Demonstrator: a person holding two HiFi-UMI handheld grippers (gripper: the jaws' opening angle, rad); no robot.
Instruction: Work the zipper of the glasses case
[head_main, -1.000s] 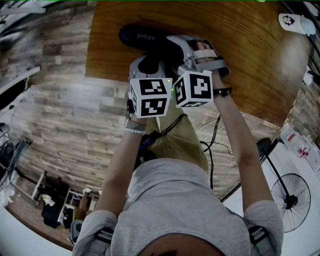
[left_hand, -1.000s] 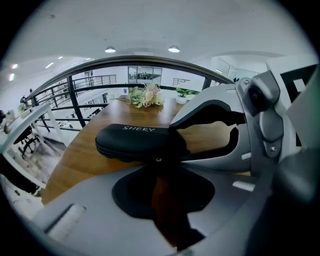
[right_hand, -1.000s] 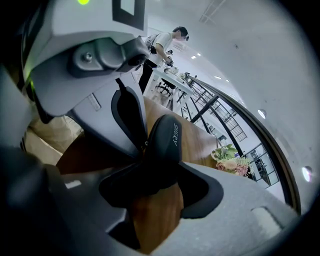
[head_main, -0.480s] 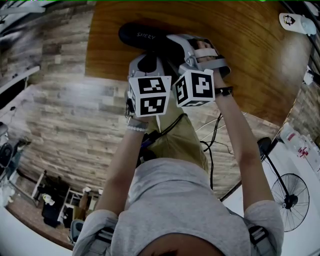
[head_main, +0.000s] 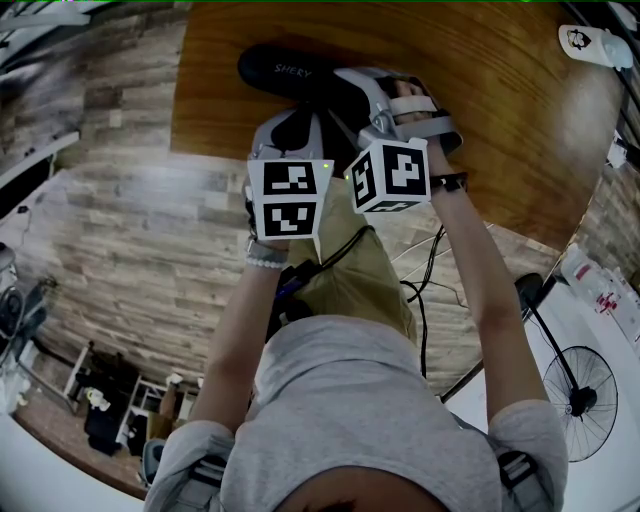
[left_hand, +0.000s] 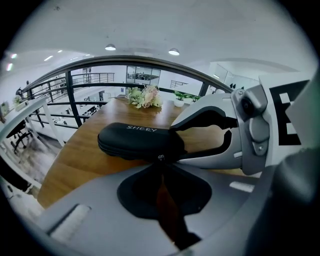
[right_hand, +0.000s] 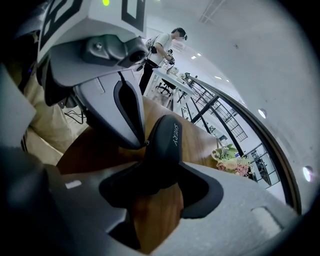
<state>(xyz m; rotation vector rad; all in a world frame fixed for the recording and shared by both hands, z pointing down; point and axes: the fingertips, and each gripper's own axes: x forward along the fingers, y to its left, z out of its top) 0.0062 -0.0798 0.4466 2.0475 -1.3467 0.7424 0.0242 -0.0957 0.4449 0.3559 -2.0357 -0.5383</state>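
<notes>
While the left tongs (left_hand: 161, 164), whose jaws have just been closing, stand almost together and pinch the small metal zipper pull (left_hand: 161, 157), the right tongs (right_hand: 162, 172) stand wide and clamp one end of the glasses case (left_hand: 136, 140) between their pads. Each tool's pale body crosses the other's view, and in the head view the two marker cubes (head_main: 288, 197) cover the near end of the case and both sets of tips. Case: black, oblong, round-edged shell, white lettering SHERY on the lid, a zip seam running along its side. It lies flat on the wooden counter (head_main: 500, 130), close to the near edge. Farther off on the counter: a bunch of flowers (left_hand: 146, 96) at the far end and a small white item (head_main: 592, 45) well apart from the case. Beyond: a dark railing (left_hand: 75, 95), a plank floor (head_main: 120, 250), a standing fan (head_main: 580, 390), and a person (right_hand: 162, 42) standing in the background. How far the zip is run cannot be made out, and the clamped end is hidden.
</notes>
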